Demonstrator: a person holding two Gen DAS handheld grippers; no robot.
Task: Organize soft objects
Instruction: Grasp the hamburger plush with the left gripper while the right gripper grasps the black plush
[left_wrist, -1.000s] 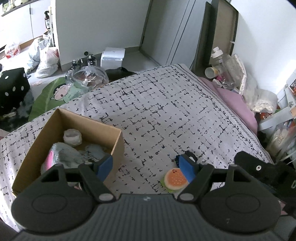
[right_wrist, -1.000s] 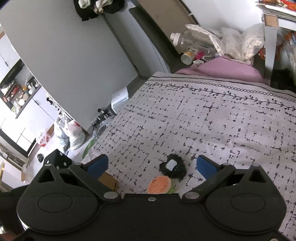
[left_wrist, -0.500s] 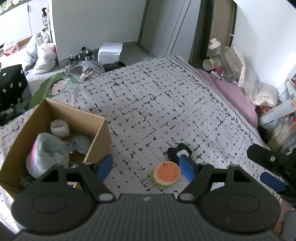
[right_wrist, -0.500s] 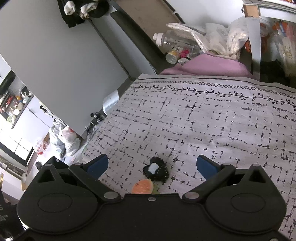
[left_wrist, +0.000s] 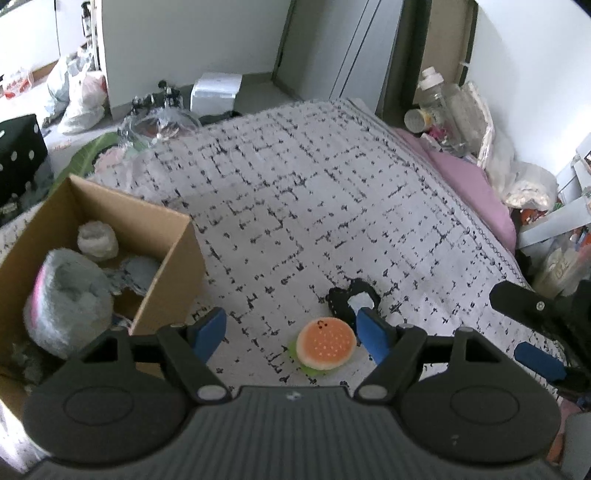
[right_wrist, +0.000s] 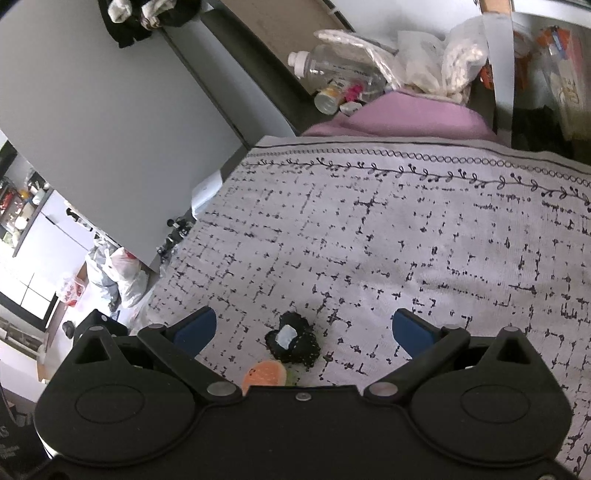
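The burger toy (left_wrist: 326, 344) lies flat on the bedspread (left_wrist: 332, 206), bun upward, a green edge showing beneath it; round as it is, no long axis can be told. Just behind it sits a black toy (left_wrist: 351, 298) with a white patch, the two nearly touching. The left gripper (left_wrist: 290, 333) hangs above the burger with its blue fingers spread wide, nothing between them pressed; the right-hand finger hides part of the black toy. The right gripper (right_wrist: 301, 326) also stands spread and empty, over the black toy (right_wrist: 293, 340), while its own body cuts off the lower part of the burger (right_wrist: 264, 373).

To the left on the bed stands an open cardboard box (left_wrist: 162, 254) holding a grey and pink plush (left_wrist: 68, 302), a small white plush (left_wrist: 96, 240) and a bluish one, partly hidden. The bedspread is white with black broken checks. Beyond it lie a pink pillow (left_wrist: 469, 188), a clear bottle (left_wrist: 439, 92), plastic bags (left_wrist: 79, 98) on the floor and grey cupboard doors.
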